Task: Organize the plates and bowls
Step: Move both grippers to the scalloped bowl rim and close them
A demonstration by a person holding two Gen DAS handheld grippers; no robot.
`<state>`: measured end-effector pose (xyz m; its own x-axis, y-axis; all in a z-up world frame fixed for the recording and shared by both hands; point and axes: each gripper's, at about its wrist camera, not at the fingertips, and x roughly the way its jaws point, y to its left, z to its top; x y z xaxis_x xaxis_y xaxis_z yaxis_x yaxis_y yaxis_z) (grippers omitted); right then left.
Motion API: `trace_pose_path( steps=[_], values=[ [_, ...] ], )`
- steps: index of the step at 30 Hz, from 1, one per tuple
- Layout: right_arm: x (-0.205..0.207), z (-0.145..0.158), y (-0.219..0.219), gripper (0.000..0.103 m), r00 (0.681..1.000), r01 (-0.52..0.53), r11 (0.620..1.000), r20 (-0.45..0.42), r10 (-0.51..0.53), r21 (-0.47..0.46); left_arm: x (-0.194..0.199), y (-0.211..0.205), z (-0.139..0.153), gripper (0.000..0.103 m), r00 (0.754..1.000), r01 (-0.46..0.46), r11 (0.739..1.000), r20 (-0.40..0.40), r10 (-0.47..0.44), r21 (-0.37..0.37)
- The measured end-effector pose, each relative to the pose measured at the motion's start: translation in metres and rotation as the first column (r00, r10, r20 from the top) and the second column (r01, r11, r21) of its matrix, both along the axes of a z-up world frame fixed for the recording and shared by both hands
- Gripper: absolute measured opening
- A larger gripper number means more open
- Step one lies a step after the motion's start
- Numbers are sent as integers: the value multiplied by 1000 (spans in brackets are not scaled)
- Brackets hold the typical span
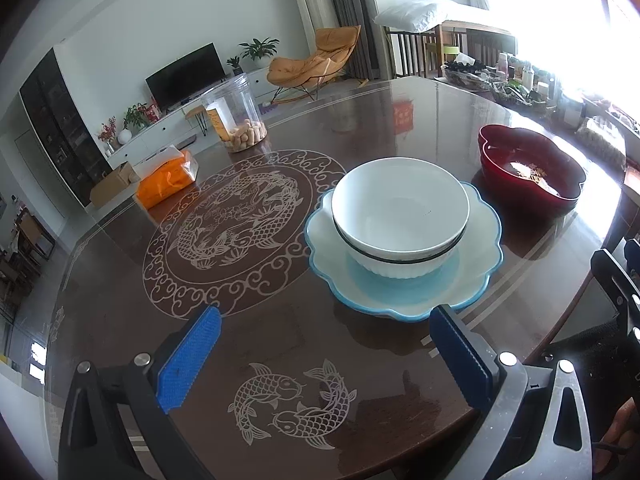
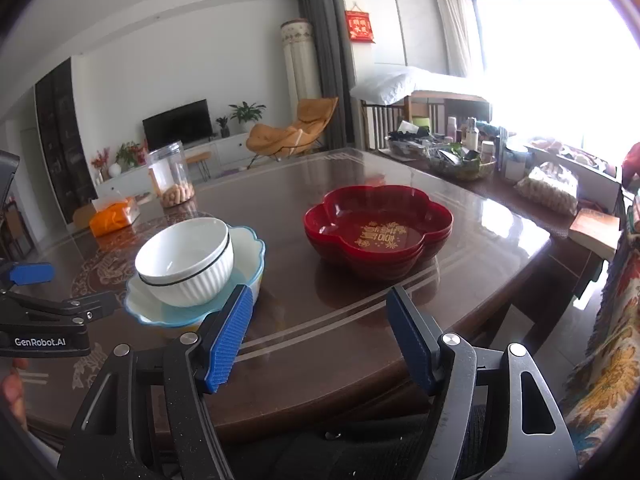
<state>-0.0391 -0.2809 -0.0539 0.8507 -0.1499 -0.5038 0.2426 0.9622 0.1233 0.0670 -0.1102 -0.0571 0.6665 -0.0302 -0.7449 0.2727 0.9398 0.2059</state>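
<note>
1. Glossy dark-brown glass-topped worktop [image 1: 280,320] with pale fish and dragon patterns, in a bright living room; window glare washes out its far right side.
2. Both grippers hover over the near edge with nothing between their blue pads: the left gripper [image 1: 326,352] is spread wide and released, and the right gripper [image 2: 320,336] is likewise released, jaws well apart.
3. Risk, as I judge it: the white ribbed ceramic bowl with a thin black rim line [image 1: 400,216] sits inside the pale-blue scalloped ceramic plate [image 1: 480,280], leaning a little toward one side. Lifting the plate by one rim could let the bowl slide or tip out.
4. Glazed rims are smooth and thin; a shallow pinch might slip, and the slick glass top would let the plate skate away if nudged.
5. The left gripper's right pad looks close to the plate's near edge, so an advance could bump it.
6. To the right of the plate, and apart from it, stand the dark-red flower-shaped lacquer bowls [image 2: 378,232], seemingly nested, gold lettering inside. They look light and could shift when grasped.
</note>
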Motion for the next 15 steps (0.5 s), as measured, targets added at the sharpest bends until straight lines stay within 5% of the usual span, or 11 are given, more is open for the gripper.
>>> trace_pose_path(
  steps=[3, 7, 15],
  values=[
    [2, -2, 1, 73, 1000, -5, 1000, -12, 5, -1, 8, 5, -11, 103, 996, 18, 998, -85, -23, -63],
    [4, -4, 2, 73, 999, -19, 1000, -27, 19, -2, 31, 37, -30, 103, 960, 4, 945, -263, -95, -327],
    [21, -12, 4, 73, 989, -101, 993, -100, 106, 57, 68, 82, -52, 103, 926, -26, 866, -339, -167, -499]
  ],
)
